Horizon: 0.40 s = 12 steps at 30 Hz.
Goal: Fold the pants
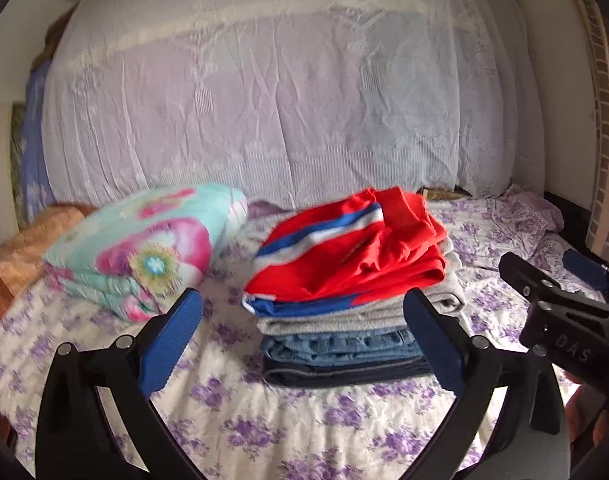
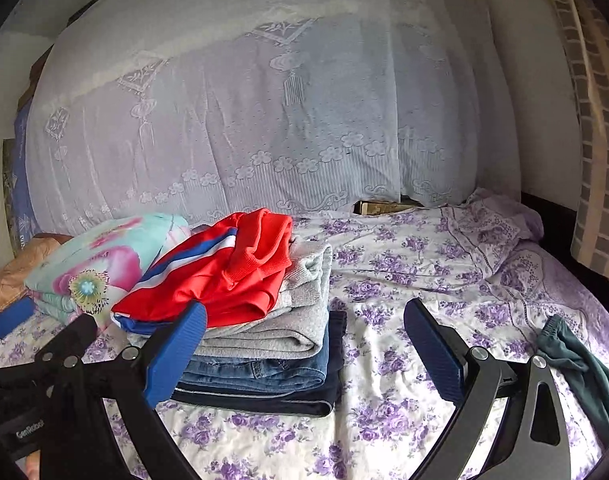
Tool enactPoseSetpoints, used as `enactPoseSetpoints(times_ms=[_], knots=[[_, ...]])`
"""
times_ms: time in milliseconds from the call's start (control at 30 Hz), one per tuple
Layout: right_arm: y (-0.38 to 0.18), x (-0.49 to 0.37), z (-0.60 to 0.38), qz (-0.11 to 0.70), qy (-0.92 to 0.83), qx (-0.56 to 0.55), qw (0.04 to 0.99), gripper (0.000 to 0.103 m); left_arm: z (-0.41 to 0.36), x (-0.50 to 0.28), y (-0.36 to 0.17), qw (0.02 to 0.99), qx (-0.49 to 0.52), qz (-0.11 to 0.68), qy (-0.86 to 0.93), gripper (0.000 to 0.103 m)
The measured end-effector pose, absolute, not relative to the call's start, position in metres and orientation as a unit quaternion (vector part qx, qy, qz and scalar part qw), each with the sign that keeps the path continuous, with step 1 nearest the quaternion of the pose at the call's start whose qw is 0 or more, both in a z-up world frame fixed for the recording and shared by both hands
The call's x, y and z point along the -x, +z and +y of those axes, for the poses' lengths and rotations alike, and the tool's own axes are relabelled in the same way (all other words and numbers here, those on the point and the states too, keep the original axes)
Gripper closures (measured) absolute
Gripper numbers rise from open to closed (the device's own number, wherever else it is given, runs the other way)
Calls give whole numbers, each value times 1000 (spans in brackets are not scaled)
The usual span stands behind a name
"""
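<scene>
Pants sit folded in a stack on the bed [image 2: 384, 360]: red pants with blue and white stripes [image 1: 356, 264] on top, a grey pair [image 2: 288, 320] under them, blue jeans [image 2: 264, 372] below that, and a dark navy pair [image 2: 304, 400] at the bottom. Judging by how neatly the lower three lie, you have most of the work behind you. The red pair looks looser, its upper layer bunched and rumpled, so it may want a final smoothing.

One garment appears left to do: a dark green piece [image 2: 576, 360] lies unfolded on the floral sheet well to the right of the stack, near the edge of the right wrist view. Whether it is pants you cannot tell from here.

Around the stack, a large pale lace cover [image 1: 284, 100] rises behind the bed, and a folded floral blanket [image 1: 144, 252] rests just left of the stack, close enough that its edge nearly meets the red pair. An orange-brown pillow [image 1: 28, 248] lies further left. Nothing sits between you and the green piece; the sheet there is bare.

Your left hand-held gripper [image 1: 304, 336] hovers in front of the stack with its jaws spread wide and nothing between them. Your right hand-held gripper [image 2: 304, 348] is likewise spread and empty, just right of the stack's front corner.
</scene>
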State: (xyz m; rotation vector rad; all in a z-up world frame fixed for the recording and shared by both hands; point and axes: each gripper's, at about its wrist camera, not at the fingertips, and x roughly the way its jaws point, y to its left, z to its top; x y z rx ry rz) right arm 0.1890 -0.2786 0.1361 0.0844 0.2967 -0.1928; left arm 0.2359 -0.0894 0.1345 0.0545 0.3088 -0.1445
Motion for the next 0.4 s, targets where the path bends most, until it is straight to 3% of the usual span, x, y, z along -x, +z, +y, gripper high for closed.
enactPoseSetpoints(times_ms=[400], knots=[[136, -187, -285, 147, -90, -56, 983, 4, -99, -234, 133, 981, -37, 165, -92, 5]])
